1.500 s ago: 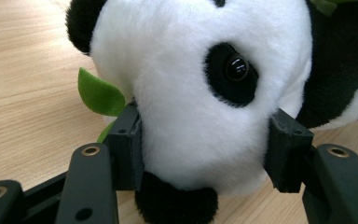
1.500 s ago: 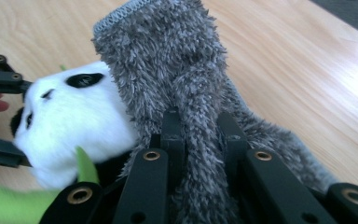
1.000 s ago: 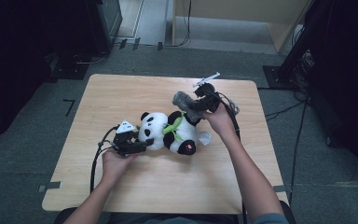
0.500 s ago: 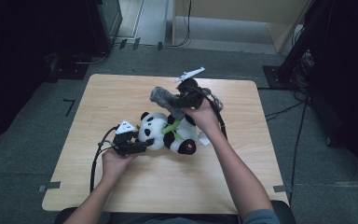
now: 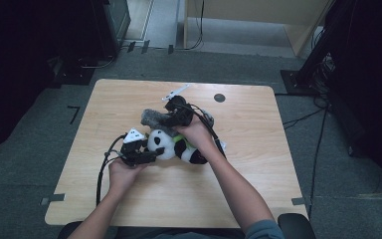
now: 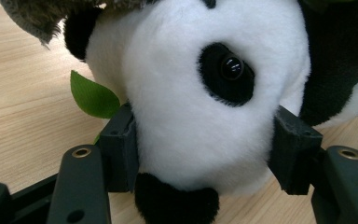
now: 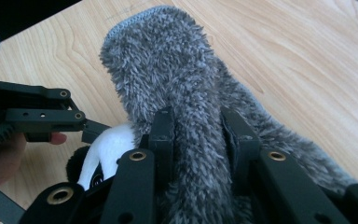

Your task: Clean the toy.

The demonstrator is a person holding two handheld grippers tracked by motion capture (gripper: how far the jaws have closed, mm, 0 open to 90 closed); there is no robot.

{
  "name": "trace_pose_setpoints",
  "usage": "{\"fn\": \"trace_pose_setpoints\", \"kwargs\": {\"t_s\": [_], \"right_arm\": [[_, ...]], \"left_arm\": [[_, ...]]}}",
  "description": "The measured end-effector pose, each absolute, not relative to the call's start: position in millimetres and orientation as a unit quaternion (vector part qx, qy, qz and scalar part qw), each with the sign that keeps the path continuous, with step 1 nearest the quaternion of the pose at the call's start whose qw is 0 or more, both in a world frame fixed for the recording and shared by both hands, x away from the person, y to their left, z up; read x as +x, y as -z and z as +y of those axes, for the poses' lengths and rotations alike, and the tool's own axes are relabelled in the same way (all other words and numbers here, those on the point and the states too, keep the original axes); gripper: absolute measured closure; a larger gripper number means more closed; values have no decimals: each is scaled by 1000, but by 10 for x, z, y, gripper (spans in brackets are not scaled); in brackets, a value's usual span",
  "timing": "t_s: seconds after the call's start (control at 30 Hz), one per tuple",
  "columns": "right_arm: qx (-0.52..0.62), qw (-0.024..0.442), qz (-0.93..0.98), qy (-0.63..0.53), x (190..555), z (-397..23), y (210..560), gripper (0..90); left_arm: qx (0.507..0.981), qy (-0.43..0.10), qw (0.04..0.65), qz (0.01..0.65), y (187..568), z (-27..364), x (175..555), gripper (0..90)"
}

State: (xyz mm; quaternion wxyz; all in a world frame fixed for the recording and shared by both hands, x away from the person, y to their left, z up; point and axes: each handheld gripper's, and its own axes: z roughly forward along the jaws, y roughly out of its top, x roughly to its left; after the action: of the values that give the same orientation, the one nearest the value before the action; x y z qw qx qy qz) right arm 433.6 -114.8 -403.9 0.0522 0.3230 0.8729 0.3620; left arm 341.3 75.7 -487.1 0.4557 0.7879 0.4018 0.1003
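Observation:
A black-and-white panda plush [image 5: 186, 149] lies on the wooden table [image 5: 258, 174]. My left gripper [image 5: 151, 154] is shut on its head: in the left gripper view both pads [image 6: 121, 149] press into the white fur of the panda's head [image 6: 205, 102], beside a green leaf [image 6: 93, 98]. My right gripper [image 5: 168, 118] hovers just above the head and holds a grey furry cloth [image 5: 151, 117]. In the right gripper view the grey furry cloth [image 7: 168, 70] runs between the jaws of my right gripper [image 7: 198, 135], which have just been opening while their pads still touch it. The left gripper [image 7: 42, 116] and panda [image 7: 109, 147] lie below it.
A small dark round mark [image 5: 219, 97] sits near the table's far edge. Black cables [image 5: 102, 169] trail from both grippers across the table. Dark equipment and cables stand on the grey floor around the table. Bare wood lies to the left, right and front.
My right gripper has carried the grey furry cloth leftward, from over the panda's body to above its head. The left gripper and the panda have stayed put.

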Motion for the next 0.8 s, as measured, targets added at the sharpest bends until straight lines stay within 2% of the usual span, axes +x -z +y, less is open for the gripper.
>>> {"fn": "trace_pose_setpoints", "kwargs": {"t_s": [0.17, 0.53, 0.7, 0.8], "right_arm": [[328, 40, 870, -366, 4327, -1261, 4062, 744], [344, 71, 872, -340, 4285, -1651, 3984, 768], [345, 104, 872, -331, 4243, -1840, 3894, 767], [360, 104, 866, -330, 4243, -1989, 3867, 768]], "left_arm": [[789, -105, 450, 405, 4864, 733, 3397, 371], [784, -96, 454, 412, 4872, 750, 3412, 372], [783, -94, 455, 413, 4874, 753, 3417, 372], [783, -93, 455, 414, 4873, 754, 3418, 372]]}}
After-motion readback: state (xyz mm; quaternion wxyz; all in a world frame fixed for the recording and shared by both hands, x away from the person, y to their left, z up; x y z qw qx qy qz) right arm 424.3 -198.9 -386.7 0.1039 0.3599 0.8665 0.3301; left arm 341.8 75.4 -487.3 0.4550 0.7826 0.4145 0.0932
